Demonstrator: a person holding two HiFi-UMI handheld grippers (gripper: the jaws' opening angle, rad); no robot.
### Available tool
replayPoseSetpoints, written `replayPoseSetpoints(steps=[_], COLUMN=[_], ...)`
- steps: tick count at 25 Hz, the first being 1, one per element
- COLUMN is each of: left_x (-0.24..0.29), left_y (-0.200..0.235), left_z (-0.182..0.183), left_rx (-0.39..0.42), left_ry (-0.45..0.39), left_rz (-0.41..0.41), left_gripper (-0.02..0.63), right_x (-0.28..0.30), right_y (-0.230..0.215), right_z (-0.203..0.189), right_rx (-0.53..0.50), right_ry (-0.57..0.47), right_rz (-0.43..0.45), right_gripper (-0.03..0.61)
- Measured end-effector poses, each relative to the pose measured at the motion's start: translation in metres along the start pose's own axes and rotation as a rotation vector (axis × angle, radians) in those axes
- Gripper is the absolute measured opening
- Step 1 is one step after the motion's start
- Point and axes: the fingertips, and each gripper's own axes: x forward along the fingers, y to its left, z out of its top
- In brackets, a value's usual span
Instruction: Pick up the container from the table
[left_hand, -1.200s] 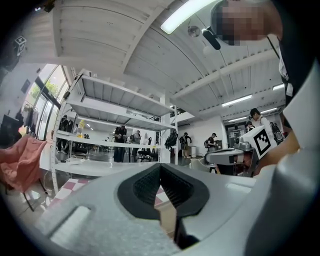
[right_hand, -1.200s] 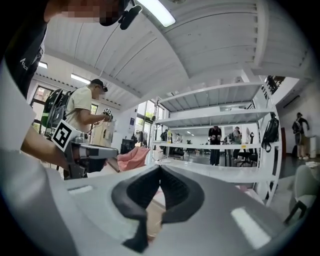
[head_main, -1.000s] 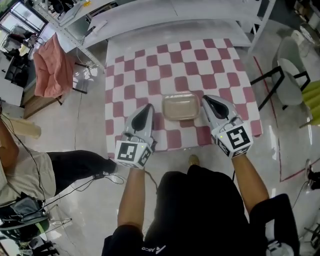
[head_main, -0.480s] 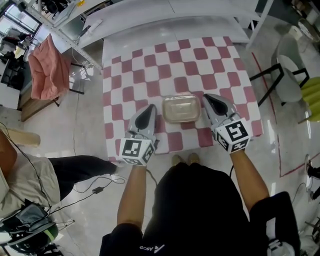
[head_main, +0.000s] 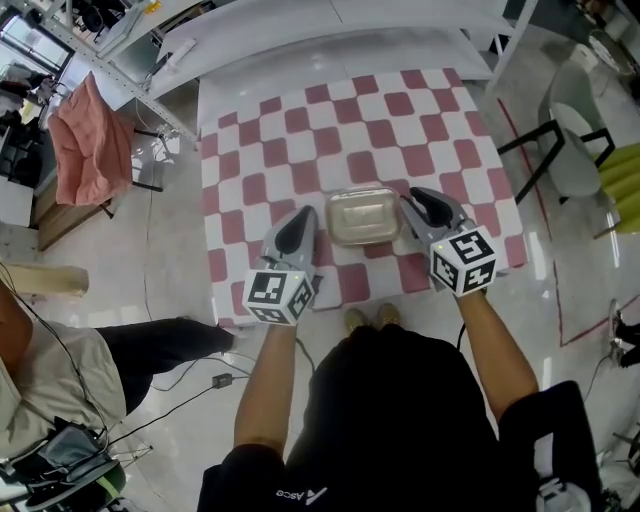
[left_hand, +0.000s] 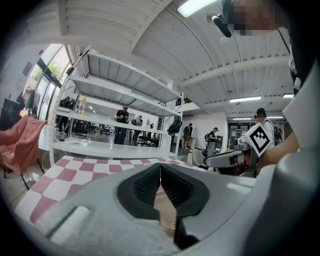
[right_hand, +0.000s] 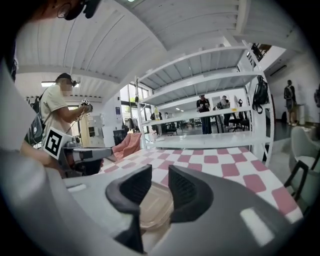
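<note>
A beige lidded container (head_main: 363, 216) lies on the pink-and-white checked table (head_main: 300, 130) near its front edge. My left gripper (head_main: 303, 214) sits just left of it, jaws shut with nothing between them (left_hand: 160, 172); a sliver of the container (left_hand: 167, 212) shows below them. My right gripper (head_main: 415, 198) sits at the container's right end. Its jaws (right_hand: 160, 182) are opening, with a narrow gap and nothing between the pads. The container (right_hand: 156, 209) lies low beyond them. Each gripper shows in the other's view, the right (left_hand: 231, 159) and the left (right_hand: 90, 152).
White shelving (head_main: 300, 30) stands behind the table. A chair (head_main: 565, 150) is at the right and a pink cloth over a rack (head_main: 90, 145) at the left. Another person's legs (head_main: 150, 345) and cables (head_main: 190, 395) are on the floor at the lower left.
Both grippers have sunk and drawn in beside the container's two ends. The container has not moved on the table.
</note>
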Motion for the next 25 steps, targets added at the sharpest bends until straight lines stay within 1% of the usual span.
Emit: replayPoseSetpoints(steps=[4,7,12,15,18,25], left_x=[0.006,0.010,0.015,0.017,0.019,0.024], left_y=[0.002,0.003,0.002,0.004,0.005,0.007], left_z=[-0.009,-0.015,-0.028,-0.034,-0.041,-0.065], left_rx=[-0.020,-0.037,-0.049,-0.055,-0.068,-0.126], left_ry=[0.021,0.038,0.071,0.095,0.122,0.232], left_rz=[-0.006,-0.010,-0.020,-0.022,-0.021,-0.040], left_gripper=[0.011,0.012,0.012,0.019,0.081,0.171], right_x=[0.007,0.011,0.019,0.024,0.029,0.037], right_y=[-0.002,-0.004,-0.008,-0.010,-0.010,-0.007], right_z=[-0.019,-0.031,-0.051,-0.061,-0.070,-0.080], right_rx=[0.052,0.086,0.173,0.210,0.241,0.272], right_ry=[0.067,0.106,0.166,0.196,0.223,0.256], right_rz=[0.003,0.004,0.017,0.019,0.027,0.039], right_gripper=[0.161,0.188,0.232,0.242,0.242,0.242])
